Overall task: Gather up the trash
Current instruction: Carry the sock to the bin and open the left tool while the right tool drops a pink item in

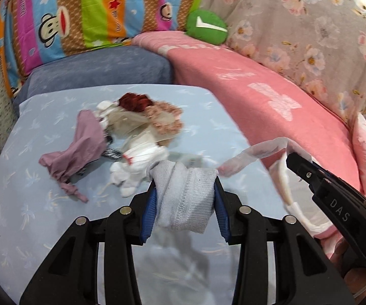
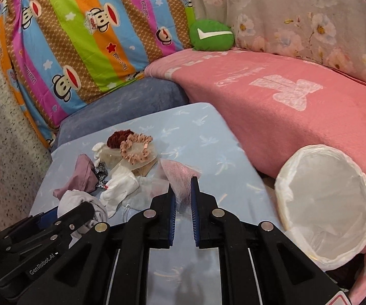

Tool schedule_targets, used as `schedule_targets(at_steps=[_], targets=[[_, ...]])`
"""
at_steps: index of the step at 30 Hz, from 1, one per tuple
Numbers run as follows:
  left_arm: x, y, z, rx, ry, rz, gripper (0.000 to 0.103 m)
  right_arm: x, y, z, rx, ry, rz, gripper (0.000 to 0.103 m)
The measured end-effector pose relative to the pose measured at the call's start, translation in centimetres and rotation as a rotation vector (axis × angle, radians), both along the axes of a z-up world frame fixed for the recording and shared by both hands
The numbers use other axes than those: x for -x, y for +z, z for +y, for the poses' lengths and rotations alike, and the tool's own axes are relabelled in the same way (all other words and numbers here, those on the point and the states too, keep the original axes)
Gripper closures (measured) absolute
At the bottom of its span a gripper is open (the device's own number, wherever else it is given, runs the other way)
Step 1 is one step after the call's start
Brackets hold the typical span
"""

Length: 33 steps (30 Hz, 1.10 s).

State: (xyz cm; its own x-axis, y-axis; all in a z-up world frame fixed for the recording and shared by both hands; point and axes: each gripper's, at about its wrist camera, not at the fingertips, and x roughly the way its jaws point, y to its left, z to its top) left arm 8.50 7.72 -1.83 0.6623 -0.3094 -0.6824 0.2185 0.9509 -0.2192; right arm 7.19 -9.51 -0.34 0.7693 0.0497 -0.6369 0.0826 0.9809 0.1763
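My left gripper (image 1: 184, 185) is shut on a pale grey knitted sock (image 1: 185, 198) and holds it above the light blue table (image 1: 30, 203). The sock and that gripper also show at the lower left of the right wrist view (image 2: 81, 203). My right gripper (image 2: 183, 188) is shut on a thin pink-and-clear mesh wrapper (image 2: 180, 175); in the left wrist view the wrapper (image 1: 254, 152) stretches from its tip. A pile of trash (image 1: 122, 132) lies on the table: mauve cloth (image 2: 81, 175), white cloth (image 2: 119, 188), scrunchies (image 2: 134, 147). A white-lined bin (image 2: 328, 203) stands right of the table.
A pink blanket (image 2: 297, 117) covers the sofa to the right. A striped monkey-print cushion (image 2: 81, 38), a green round cushion (image 2: 211, 35) and a floral cover (image 1: 310, 25) lie behind. A blue-grey cushion (image 1: 101, 71) sits beyond the table's far edge.
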Motion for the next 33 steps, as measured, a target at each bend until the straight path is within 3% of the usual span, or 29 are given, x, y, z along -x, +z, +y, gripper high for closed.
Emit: schedule_targets(at_steps=[12, 23, 33], targets=[[1.9, 3.4, -12.4, -0.017, -0.24, -0.073, 0.064, 6.4, 3.9, -12.3, -0.023, -0.226, -0.101, 0.093], [1.9, 3.5, -21.4, -0.028, -0.44, -0.088, 0.063, 8.7, 2.9, -20.7, -0.049, -0.375, -0.092, 0.093], [1.1, 2.0, -25.0, -0.039, -0.514, -0.044, 0.056, 8.1, 1.2, -23.2, -0.064, -0.41, -0.055, 0.093]])
